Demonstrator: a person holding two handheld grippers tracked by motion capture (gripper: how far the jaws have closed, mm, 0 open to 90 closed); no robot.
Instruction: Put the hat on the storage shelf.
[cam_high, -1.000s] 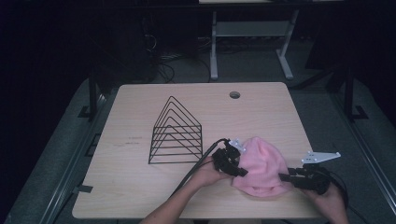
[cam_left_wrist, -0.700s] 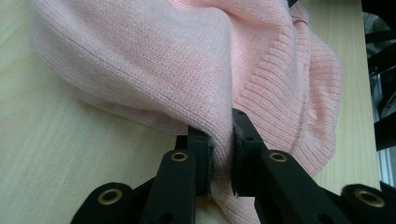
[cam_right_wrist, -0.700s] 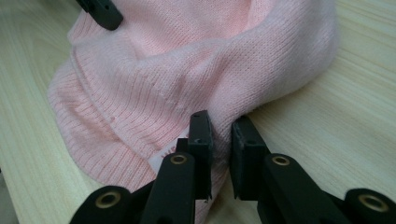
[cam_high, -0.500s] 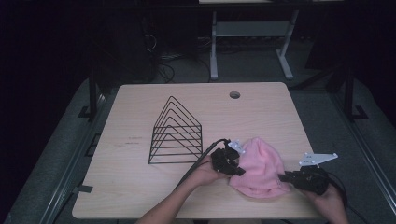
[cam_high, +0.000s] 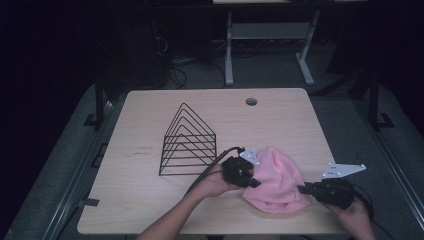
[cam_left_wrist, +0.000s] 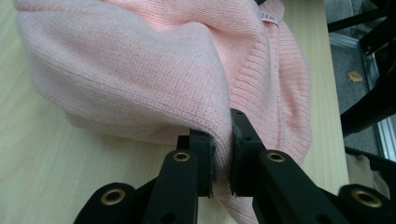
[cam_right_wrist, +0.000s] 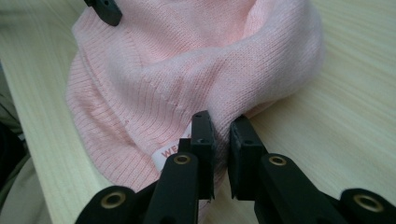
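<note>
Pink knit beanie (cam_high: 274, 180) lies between both hands, left claw (cam_high: 252, 181) and right claw (cam_high: 301, 189) each pinching its fabric.

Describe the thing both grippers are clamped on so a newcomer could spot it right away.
Start at the pale wooden table and find the black wire rack shaped like stacked triangles. Just right of it, near the table's front edge, lies a pink knit beanie, pinched by the left gripper and the right gripper. It is the one soft, pink thing there, ribbed at the brim with a small white label.
</note>
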